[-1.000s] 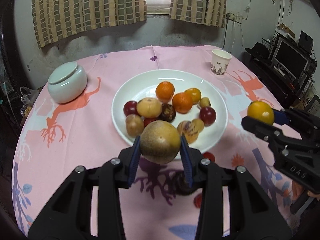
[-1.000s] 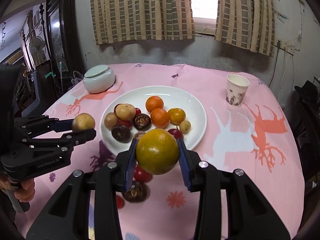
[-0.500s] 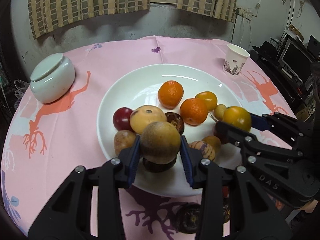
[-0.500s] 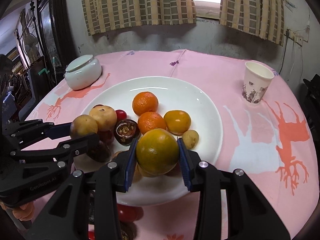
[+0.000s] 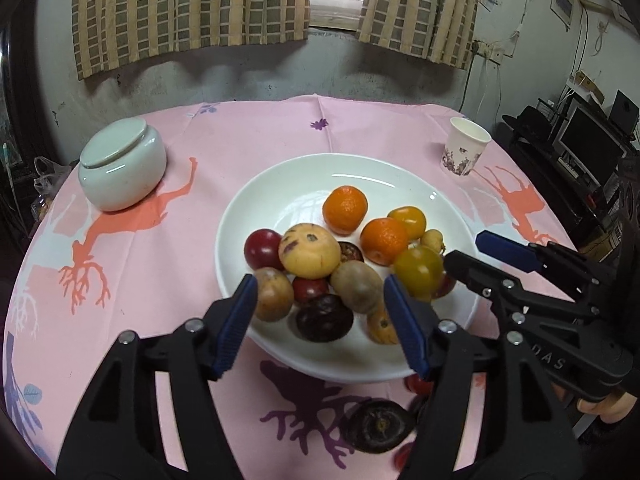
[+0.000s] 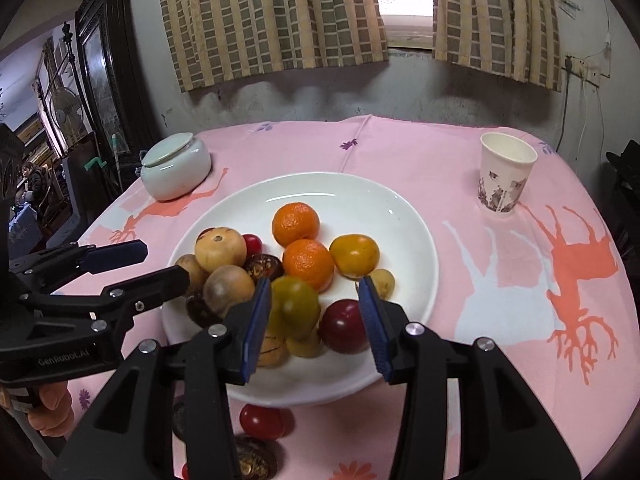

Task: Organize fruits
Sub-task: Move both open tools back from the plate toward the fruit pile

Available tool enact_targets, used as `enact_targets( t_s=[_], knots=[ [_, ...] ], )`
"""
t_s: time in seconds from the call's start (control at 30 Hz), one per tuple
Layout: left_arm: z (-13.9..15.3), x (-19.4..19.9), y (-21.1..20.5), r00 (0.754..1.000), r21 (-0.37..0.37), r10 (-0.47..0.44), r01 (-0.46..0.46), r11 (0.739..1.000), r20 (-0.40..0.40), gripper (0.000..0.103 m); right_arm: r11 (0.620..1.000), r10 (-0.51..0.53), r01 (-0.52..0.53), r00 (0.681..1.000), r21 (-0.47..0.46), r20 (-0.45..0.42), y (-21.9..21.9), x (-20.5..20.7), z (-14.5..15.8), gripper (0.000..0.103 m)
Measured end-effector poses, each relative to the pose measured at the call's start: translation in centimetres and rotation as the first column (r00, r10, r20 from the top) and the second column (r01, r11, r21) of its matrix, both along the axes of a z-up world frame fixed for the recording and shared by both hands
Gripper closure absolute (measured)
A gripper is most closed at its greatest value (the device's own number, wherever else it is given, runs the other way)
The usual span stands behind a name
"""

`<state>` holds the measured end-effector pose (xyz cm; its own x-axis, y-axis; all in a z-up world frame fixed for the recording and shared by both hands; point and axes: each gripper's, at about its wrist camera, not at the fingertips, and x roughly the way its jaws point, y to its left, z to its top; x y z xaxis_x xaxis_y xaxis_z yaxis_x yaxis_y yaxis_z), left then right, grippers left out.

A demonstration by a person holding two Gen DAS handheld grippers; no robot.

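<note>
A white plate (image 5: 360,160) (image 6: 320,178) on the pink cloth holds a pile of several fruits. My left gripper (image 5: 320,292) (image 6: 158,264) hangs over the plate's near left side, its jaws opening. The brown round fruit (image 5: 356,286) (image 6: 228,290) lies free on the pile between and beyond its pads. My right gripper (image 6: 314,292) (image 5: 472,250) is over the near right side, jaws opening too. The yellow-green citrus (image 6: 294,306) (image 5: 418,270) rests on the pile by its left pad, clear of the right pad.
A lidded pale ceramic jar (image 5: 122,170) (image 6: 176,170) stands at the left, a paper cup (image 5: 464,152) (image 6: 506,174) at the far right. A red fruit (image 6: 262,420) and a dark passion fruit (image 5: 376,424) lie on the cloth before the plate. A hand (image 6: 50,404) holds the left gripper.
Both grippers moved forward over the plate. The left let go of the brown fruit and the right of the yellow-green citrus; both fruits now lie on the pile and the jaws stand wider.
</note>
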<state>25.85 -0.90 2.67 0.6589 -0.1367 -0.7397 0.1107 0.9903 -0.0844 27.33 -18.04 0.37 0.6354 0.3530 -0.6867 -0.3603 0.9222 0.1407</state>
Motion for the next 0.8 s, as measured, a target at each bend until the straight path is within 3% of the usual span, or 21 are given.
enact_targets(
  t_s=[0.4, 0.8],
  knots=[
    [1.1, -5.6, 0.7, 1.0, 0.039, -0.004, 0.003, 0.999, 0.014, 0.033, 0.999, 0.02, -0.02, 1.0, -0.027, 0.009, -2.0, -6.1, 1.5, 0.058],
    [-0.4, -12.2, 0.4, 1.0, 0.061, -0.022, 0.022, 0.998, -0.003, 0.029, 0.997, 0.022, -0.024, 0.999, -0.076, -0.025, -2.5, -11.5, 0.1, 0.057]
  ],
)
